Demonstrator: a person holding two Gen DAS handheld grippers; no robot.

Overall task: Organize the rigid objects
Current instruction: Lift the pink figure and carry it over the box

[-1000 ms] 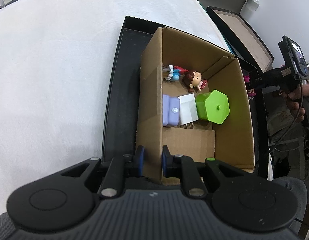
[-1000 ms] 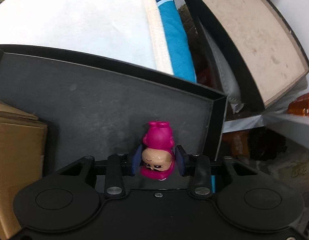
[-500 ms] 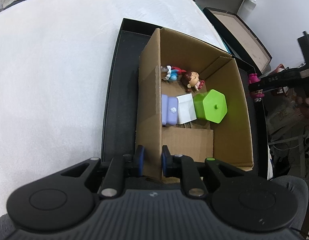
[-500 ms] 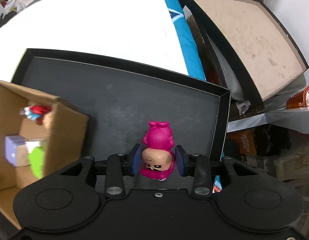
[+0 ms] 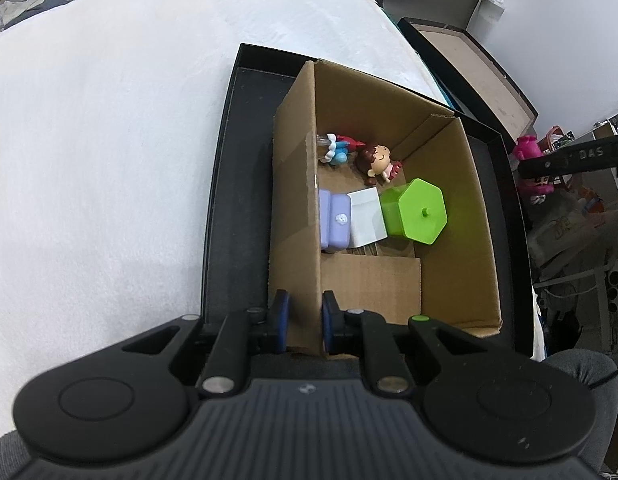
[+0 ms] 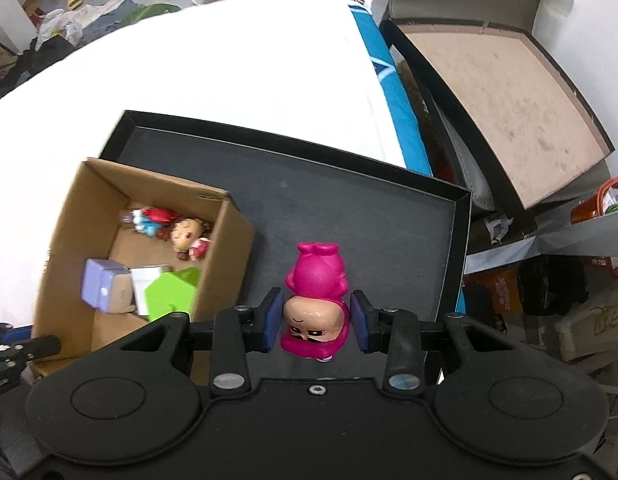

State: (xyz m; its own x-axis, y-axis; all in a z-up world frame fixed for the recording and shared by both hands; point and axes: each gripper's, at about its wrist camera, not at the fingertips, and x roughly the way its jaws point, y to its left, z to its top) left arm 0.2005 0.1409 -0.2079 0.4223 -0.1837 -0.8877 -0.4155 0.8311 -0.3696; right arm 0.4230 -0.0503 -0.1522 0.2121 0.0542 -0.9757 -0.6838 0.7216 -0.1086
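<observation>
Right wrist view has your right gripper [image 6: 313, 322] clamped on the pink figurine [image 6: 315, 300] above the black tray [image 6: 389, 216]; with your left gripper [image 5: 303, 322] pinching the cardboard box [image 5: 295, 208] wall, carry it over and drop it among the toys.

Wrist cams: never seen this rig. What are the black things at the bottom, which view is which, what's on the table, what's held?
No robot here: a person holds a two-finger gripper in each hand, each with a fisheye camera looking along its fingers. The black shapes at the bottom are the grippers' own bodies.

Left view: the left gripper is shut on the near wall of a cardboard box, steadying it. The box stands in a black tray on a white cloth. Inside lie a green hexagonal pot, a white block, a lilac toy and two small figures.

Right view: the right gripper is shut on a pink figure, held above the tray, beside the box.
</observation>
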